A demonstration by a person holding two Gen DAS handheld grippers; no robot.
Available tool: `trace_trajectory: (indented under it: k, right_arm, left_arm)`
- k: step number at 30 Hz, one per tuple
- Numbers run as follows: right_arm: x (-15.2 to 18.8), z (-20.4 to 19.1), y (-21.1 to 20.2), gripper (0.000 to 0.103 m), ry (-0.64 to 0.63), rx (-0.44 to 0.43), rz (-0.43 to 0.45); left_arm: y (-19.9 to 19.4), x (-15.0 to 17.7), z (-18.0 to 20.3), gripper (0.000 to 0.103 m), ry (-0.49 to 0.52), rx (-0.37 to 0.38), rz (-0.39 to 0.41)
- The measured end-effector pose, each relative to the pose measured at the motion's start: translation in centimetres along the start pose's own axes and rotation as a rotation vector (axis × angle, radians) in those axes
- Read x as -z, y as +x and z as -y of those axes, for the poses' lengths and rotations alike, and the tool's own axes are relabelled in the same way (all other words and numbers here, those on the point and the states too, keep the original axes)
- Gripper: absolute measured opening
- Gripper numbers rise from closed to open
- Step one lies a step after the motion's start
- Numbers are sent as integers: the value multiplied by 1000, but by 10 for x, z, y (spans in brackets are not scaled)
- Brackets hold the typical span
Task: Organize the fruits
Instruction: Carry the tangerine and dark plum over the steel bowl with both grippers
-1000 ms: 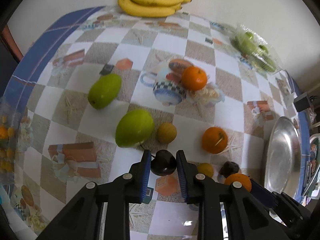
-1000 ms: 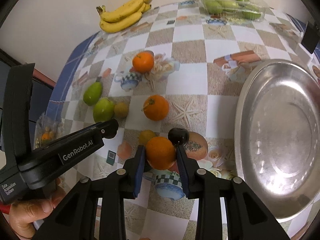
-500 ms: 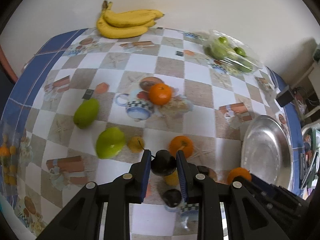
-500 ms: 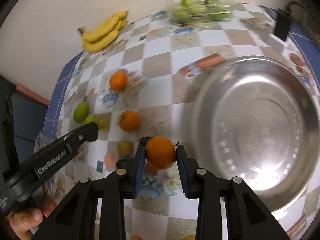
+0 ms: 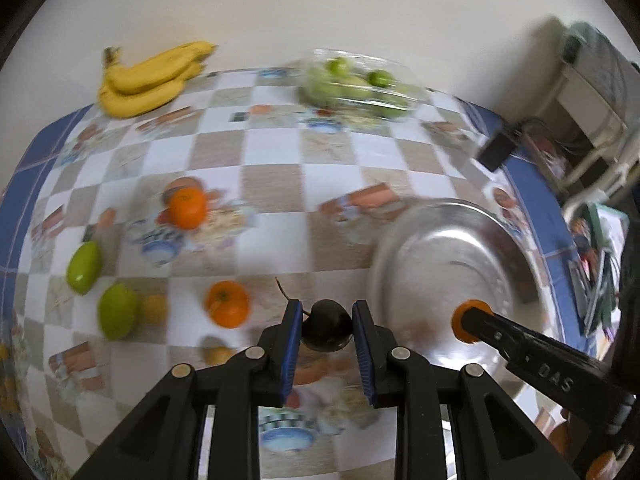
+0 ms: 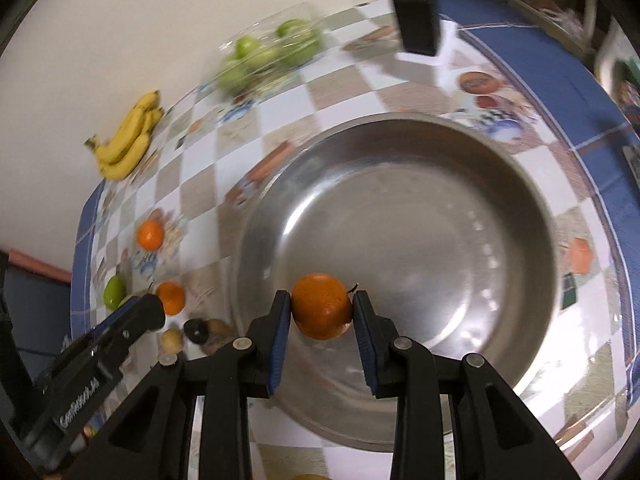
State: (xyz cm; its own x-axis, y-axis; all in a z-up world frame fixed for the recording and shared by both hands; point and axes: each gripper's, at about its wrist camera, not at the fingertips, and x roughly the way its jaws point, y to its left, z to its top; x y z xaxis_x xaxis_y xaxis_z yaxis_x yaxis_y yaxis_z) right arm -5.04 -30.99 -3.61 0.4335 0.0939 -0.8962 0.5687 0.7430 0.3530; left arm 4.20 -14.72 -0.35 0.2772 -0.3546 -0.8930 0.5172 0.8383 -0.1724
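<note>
Right wrist view: our right claw grips an orange above the steel bowl; our left claw clamps a dark fruit.

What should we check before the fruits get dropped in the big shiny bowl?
1. Right gripper squeezing the orange: ok, both pads press it.
2. Orange over the bowl: ok, it hangs above the near part of the basin.
3. Left gripper squeezing the dark fruit: ok.
4. Dark fruit over the bowl: not ok, it is off the rim, above the tablecloth.
5. Bowl has room: ok, nothing lies inside it.
6. How high the orange is above the bowl: cannot tell.
</note>
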Motion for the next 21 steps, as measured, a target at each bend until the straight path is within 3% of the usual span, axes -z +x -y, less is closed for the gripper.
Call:
trace_trajectory:
  k: [9,21]
  right_arm:
    - [-6,28,-1,33,62,71,9]
    - [-8,39,12,33,89,121,-17]
  left_arm:
    - [20,2,53,28,142,41,15]
    - [62,9,67,28,164,55,-51]
